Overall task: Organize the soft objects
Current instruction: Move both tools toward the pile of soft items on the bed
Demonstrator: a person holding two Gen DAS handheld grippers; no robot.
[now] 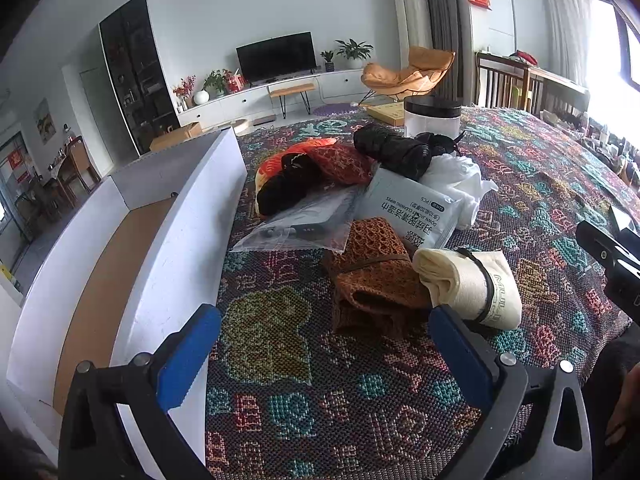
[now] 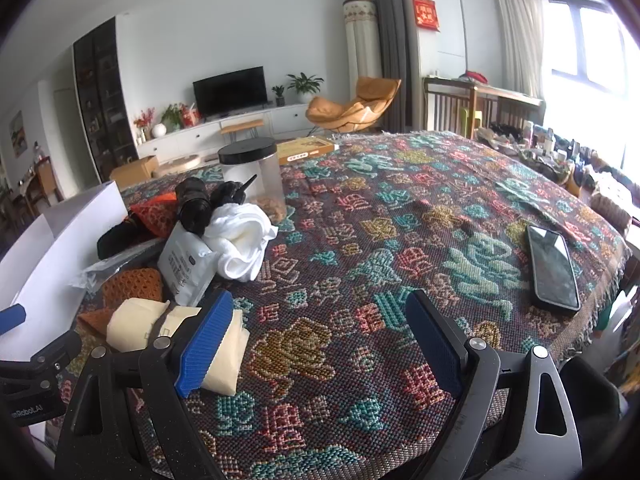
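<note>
A pile of soft things lies on the patterned tablecloth: a rolled cream cloth with a black band, a brown knit roll, a white wipes pack, a white cloth, a black roll, a red-orange fabric and a clear bag. My left gripper is open and empty, just short of the brown roll. My right gripper is open and empty; its left finger is beside the cream cloth.
A white open box with a cardboard floor stands left of the pile. A clear jar with a black lid stands behind it. A phone lies at the right of the table. A flat yellow box is at the far edge.
</note>
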